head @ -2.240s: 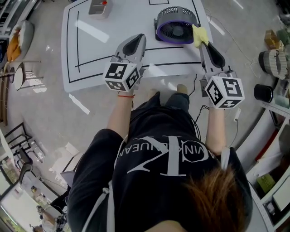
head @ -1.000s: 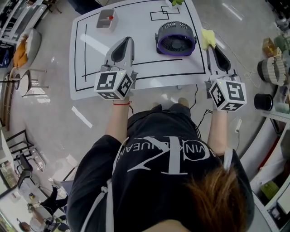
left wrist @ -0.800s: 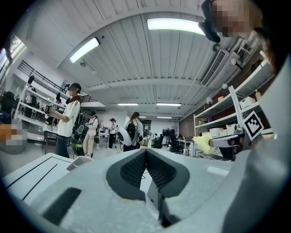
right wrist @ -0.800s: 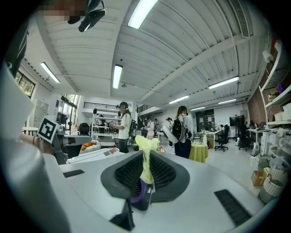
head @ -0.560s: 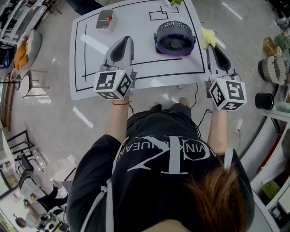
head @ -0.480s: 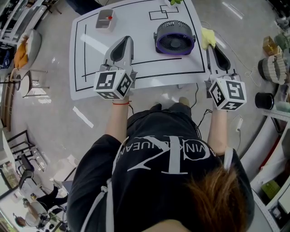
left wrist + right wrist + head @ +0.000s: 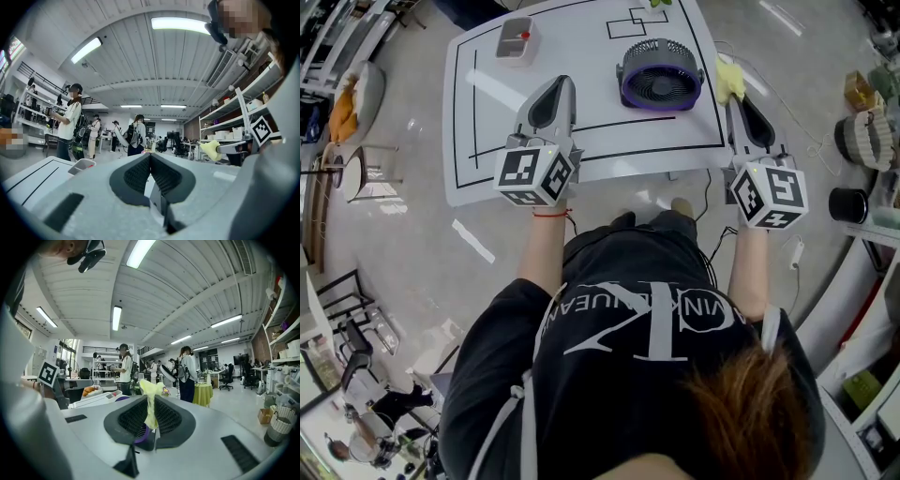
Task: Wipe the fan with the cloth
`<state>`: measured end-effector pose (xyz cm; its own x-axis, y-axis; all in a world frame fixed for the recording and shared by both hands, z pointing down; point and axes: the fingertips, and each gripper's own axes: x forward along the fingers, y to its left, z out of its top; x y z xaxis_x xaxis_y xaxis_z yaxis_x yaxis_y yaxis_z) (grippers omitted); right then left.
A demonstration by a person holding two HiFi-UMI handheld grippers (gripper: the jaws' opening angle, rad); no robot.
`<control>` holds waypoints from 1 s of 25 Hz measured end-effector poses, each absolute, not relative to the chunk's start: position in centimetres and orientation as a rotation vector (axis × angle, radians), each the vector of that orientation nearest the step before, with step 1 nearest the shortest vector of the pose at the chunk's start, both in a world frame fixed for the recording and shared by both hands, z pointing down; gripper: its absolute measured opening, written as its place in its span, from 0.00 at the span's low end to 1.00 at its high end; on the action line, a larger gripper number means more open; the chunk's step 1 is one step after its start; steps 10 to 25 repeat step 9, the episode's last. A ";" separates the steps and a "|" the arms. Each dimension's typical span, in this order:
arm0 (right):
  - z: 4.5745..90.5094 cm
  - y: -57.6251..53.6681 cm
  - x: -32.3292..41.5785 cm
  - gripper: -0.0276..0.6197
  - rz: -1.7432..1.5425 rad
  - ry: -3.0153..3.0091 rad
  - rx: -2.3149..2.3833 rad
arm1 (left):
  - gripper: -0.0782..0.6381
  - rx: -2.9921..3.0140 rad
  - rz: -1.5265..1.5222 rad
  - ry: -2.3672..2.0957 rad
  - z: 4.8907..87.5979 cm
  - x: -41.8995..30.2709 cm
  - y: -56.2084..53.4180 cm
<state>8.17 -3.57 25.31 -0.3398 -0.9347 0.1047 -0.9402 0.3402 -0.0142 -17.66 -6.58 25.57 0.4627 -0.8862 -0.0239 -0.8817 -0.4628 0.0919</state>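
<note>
now that the right gripper (image 7: 736, 99), clamped on the cloth (image 7: 729, 79), has drawn off the fan (image 7: 661, 73), wiping looks paused; left gripper (image 7: 560, 84) closed, empty.

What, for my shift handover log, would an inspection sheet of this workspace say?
surface: white table marked with black lines.
job's things: purple-rimmed fan lies on the table; yellow cloth is held off to its right, apart from it.
clutter: small grey box at the table's far left.
grippers: left gripper shut, empty; right gripper shut on the cloth.
cables: dark cable hangs below the table's near edge.
surroundings: shelves with baskets on the right; people in the hall beyond.
</note>
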 end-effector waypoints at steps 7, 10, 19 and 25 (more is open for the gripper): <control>25.7 -3.5 8.0 0.11 0.121 -2.508 1.754 | 0.12 2.624 -0.105 -1.592 25.8 -17.9 -6.5; 25.8 -3.4 7.8 0.11 0.125 -2.512 1.749 | 0.12 2.620 -0.107 -1.594 25.8 -18.0 -6.5; 25.8 -3.4 7.8 0.11 0.125 -2.512 1.749 | 0.12 2.620 -0.107 -1.594 25.8 -18.0 -6.5; 25.8 -3.4 7.8 0.11 0.125 -2.512 1.749 | 0.12 2.620 -0.107 -1.594 25.8 -18.0 -6.5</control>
